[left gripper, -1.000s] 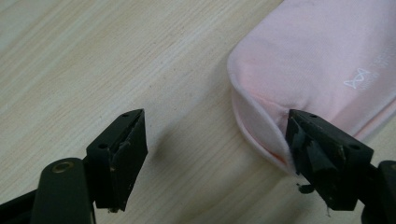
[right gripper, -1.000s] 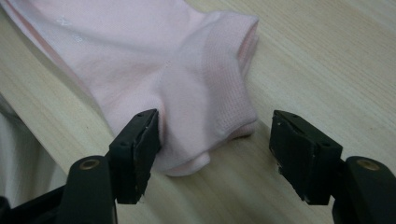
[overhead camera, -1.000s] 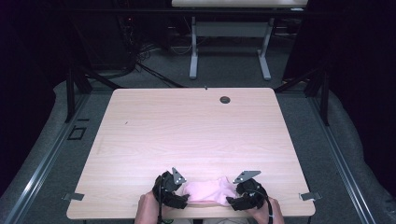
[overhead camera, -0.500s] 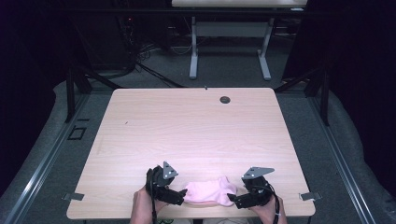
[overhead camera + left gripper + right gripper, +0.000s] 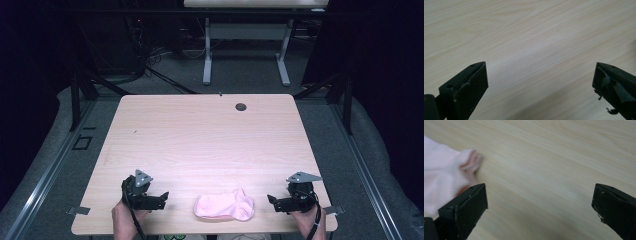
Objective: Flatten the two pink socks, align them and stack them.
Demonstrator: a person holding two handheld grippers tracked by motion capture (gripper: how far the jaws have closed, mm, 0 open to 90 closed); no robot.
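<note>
A pink cloth point(image 5: 225, 206) lies bunched on the wooden table point(image 5: 210, 140) near its front edge, between the two grippers. My left gripper point(image 5: 162, 198) sits to the cloth's left, open, apart from it; in the left gripper view its gripper point(image 5: 540, 87) frames bare wood. My right gripper point(image 5: 272, 201) sits to the cloth's right, open and also apart. In the right gripper view the pink cloth point(image 5: 444, 177) lies at the left, beyond the left jaw, and the gripper point(image 5: 540, 207) holds nothing.
A small dark round grommet point(image 5: 241, 106) is set in the table near its far edge. A second table's white legs point(image 5: 207, 50) stand on the floor beyond. Metal brackets point(image 5: 79, 210) stick out at the table's front corners.
Both grippers were at the cloth's two ends a second ago. They have let go and moved outward, left and right. The cloth now lies free on the table.
</note>
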